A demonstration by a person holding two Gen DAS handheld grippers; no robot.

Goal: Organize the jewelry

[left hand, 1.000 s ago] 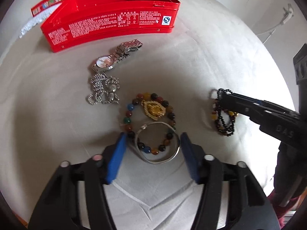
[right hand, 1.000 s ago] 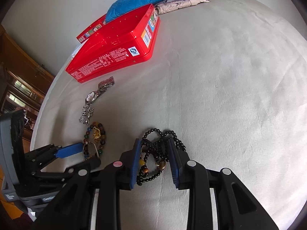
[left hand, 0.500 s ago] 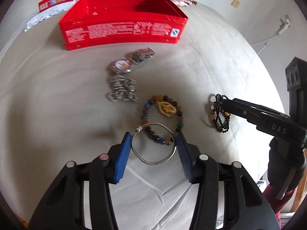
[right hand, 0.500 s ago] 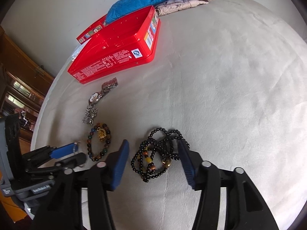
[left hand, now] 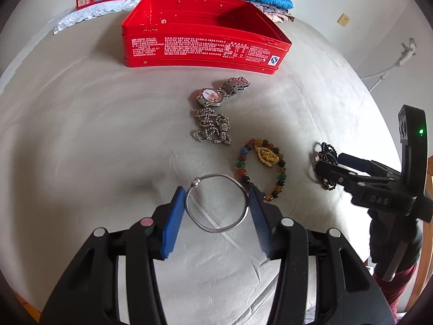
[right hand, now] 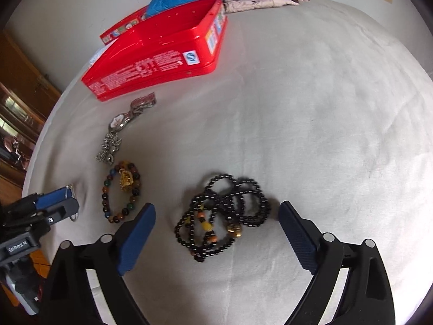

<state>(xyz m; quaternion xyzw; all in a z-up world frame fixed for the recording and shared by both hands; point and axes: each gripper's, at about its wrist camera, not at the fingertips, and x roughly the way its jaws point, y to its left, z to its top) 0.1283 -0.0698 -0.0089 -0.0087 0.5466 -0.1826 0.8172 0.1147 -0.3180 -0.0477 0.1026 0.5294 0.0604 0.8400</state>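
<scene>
The open red metal tin (left hand: pixel 205 48) sits on the pale bed (left hand: pixel 81 140). My right fingers (right hand: pixel 296 231), just opened wide, flank the loose black bead necklace (right hand: pixel 222 216). My left fingers (left hand: pixel 173 222) pinch the thin silver bangle (left hand: pixel 216 203).

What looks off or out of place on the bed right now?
Only the black bead necklace: it lies in a tangled heap between the right gripper's open fingers. The watch, chain and colourful bracelet lie undamaged.

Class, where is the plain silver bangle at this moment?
In the left wrist view, the plain silver bangle sits gripped between the left hand-held gripper pads, just left of the multicoloured bead bracelet.
</scene>
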